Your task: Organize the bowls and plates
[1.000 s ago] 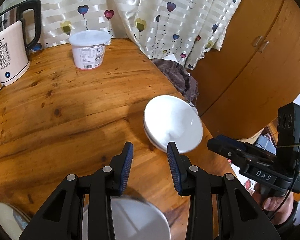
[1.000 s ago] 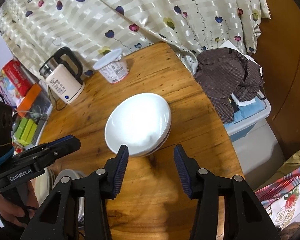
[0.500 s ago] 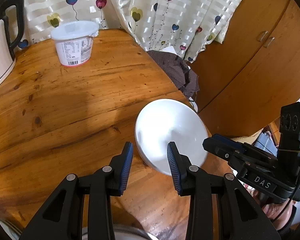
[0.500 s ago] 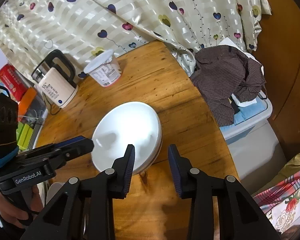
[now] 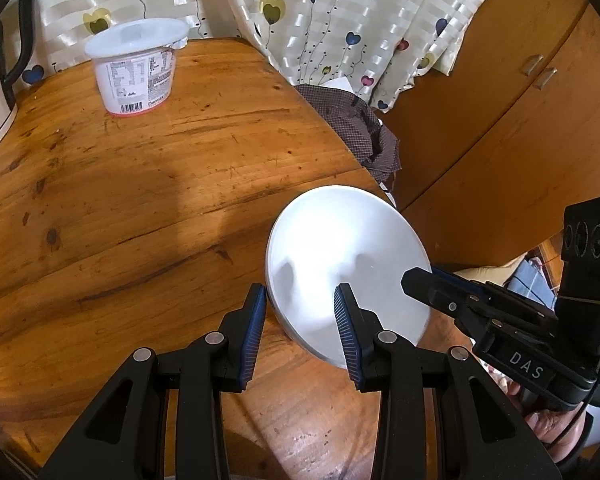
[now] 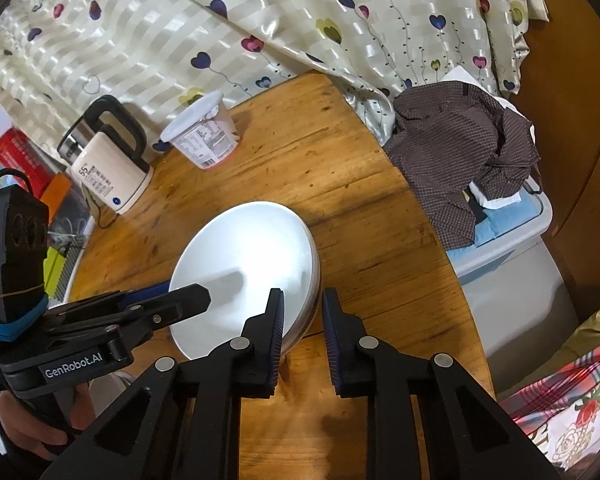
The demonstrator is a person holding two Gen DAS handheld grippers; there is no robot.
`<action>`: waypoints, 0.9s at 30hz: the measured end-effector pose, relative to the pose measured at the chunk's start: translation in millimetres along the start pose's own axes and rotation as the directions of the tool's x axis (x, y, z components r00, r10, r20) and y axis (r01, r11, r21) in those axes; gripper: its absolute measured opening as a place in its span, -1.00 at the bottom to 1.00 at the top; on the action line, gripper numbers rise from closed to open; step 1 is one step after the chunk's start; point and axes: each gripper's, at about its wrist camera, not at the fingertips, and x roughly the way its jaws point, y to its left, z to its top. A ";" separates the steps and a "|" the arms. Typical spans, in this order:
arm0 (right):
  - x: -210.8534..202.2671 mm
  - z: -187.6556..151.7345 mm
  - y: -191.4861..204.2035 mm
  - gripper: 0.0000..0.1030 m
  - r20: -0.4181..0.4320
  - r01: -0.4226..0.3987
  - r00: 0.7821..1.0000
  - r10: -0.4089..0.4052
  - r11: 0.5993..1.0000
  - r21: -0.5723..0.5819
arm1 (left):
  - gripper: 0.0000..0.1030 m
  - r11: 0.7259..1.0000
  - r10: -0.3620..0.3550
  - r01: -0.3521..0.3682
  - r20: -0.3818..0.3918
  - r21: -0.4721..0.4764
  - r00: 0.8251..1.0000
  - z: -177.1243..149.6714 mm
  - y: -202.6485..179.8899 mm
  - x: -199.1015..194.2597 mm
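A stack of white bowls (image 5: 346, 268) sits near the right edge of the round wooden table (image 5: 140, 184); it also shows in the right wrist view (image 6: 246, 276). My left gripper (image 5: 300, 312) is open, its fingers straddling the stack's near left rim. My right gripper (image 6: 302, 314) has narrowed around the stack's right rim, one finger inside the bowl and one outside. Whether it is pressing on the rim is not clear. The right gripper also shows in the left wrist view (image 5: 416, 280), and the left gripper in the right wrist view (image 6: 188, 296).
A white lidded tub (image 5: 136, 68) and an electric kettle (image 6: 104, 168) stand at the table's far side by the heart-print curtain (image 6: 260, 20). A brown shirt (image 6: 464, 152) lies on a plastic bin beside the table. Wooden cabinet doors (image 5: 520, 120) stand to the right.
Both grippers moved in toward the bowl stack. The right gripper's fingers narrowed and now sit around the stack's right rim. The left gripper now straddles the near left rim.
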 end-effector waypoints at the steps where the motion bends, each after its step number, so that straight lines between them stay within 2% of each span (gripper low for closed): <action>1: 0.3 0.1 0.2 -0.65 0.000 0.001 1.000 -0.001 1.000 -0.001 | -0.30 1.000 0.000 0.000 -0.002 0.000 1.000 0.2 0.7 1.2; 14: -4.8 1.6 5.3 -0.65 0.012 0.000 1.000 0.000 1.000 -0.014 | -0.32 1.000 0.006 -0.006 0.017 0.007 1.000 -1.6 -1.3 -6.6; 27: -29.6 -5.1 27.6 -0.65 0.030 -0.017 0.999 0.018 0.999 -0.047 | -0.32 1.000 0.013 -0.013 0.065 -0.002 0.998 -14.7 -2.5 -43.6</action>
